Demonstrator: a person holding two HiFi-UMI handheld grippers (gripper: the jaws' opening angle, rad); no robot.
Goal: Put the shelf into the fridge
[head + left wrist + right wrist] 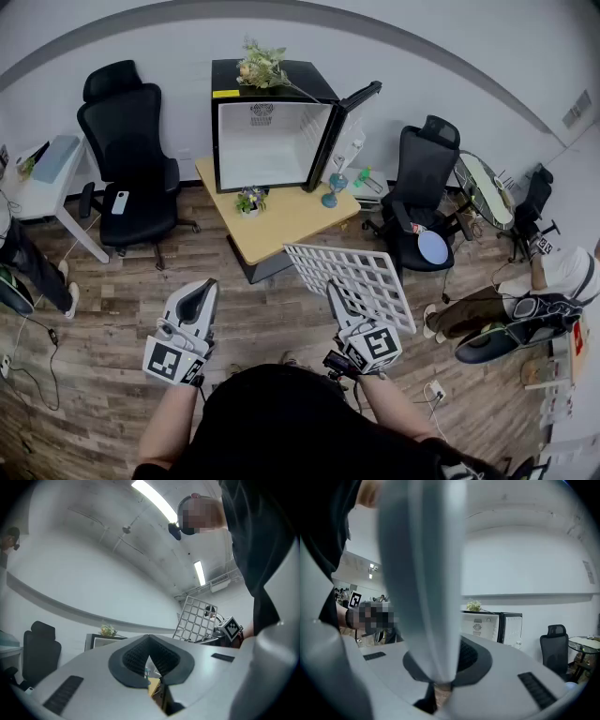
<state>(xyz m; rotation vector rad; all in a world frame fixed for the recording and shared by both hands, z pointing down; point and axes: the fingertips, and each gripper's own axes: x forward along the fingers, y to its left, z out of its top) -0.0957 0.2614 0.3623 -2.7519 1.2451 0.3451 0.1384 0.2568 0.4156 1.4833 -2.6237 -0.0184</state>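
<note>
The right gripper [335,296] pinches the near edge of the wire shelf [354,274], held tilted in the air well short of the open fridge [272,131], while the left gripper [201,292] is pressed together and empty; levelling the shelf before sliding it in squarely seems wise.

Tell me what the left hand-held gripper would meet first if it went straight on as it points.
The left hand-held gripper would most likely meet the wooden table; the way there looks free, though depth is unclear.
</note>
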